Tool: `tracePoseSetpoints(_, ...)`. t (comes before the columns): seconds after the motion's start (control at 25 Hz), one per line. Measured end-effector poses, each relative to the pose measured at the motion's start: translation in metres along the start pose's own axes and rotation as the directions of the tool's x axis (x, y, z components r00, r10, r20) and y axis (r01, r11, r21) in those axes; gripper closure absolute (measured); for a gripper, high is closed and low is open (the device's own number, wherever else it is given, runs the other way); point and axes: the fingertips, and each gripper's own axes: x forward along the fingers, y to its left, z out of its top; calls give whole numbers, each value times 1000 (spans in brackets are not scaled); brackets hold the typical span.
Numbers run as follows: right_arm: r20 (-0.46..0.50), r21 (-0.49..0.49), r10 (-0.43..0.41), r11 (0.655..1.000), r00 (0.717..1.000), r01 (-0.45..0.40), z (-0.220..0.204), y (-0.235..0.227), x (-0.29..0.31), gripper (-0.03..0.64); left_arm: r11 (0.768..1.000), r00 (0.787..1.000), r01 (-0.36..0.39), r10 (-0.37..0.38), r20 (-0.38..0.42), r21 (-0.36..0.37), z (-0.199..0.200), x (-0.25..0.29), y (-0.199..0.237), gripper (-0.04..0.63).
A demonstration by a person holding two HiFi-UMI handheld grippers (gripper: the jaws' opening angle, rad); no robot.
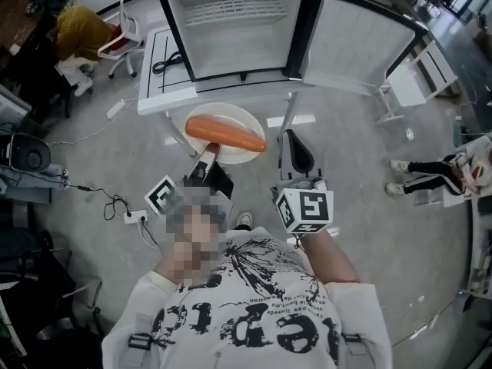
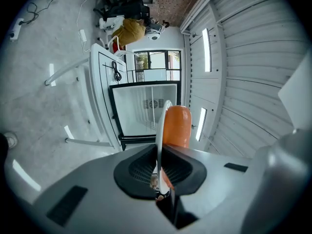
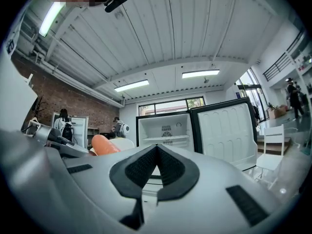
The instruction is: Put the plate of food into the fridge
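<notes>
- Pinching the near rim of the white plate [image 1: 233, 114], the left gripper [image 1: 206, 157] has its jaws narrowed onto that thin edge, with the plate held out in front of the person.
- An orange sausage [image 1: 224, 134] lies across the plate.
- The plate hangs just near of the small fridge [image 1: 238, 29], not inside it.
- The fridge door [image 1: 361, 44] stands open to the right.
- The right gripper [image 1: 296, 151] sits right of the plate, jaws together with nothing between them.
</notes>
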Motion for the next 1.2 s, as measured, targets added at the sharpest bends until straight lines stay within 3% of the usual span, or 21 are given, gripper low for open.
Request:
tracePoseSetpoints(0.24,-5,-21,4,1000,1000,-4,-5,17,64,617,1000,1000,1,-1,7,-12,52,32,3,565)
tracePoseSetpoints(0.52,-31,-63,22,998,999,-24,-9,12,111,617,999,999,-30,31,38,-40,81,66,20,565)
tracePoseSetpoints(0.88,-37,-65,95,993,995,-97,-15,-44,191,617,998,990,-47,54,132,-53,98,148,32,563)
tracePoseSetpoints(1.2,-1,-130,215,968,977,-214,13,-106,271,617,999,970,-31,39,241,-36,105,240,16,563)
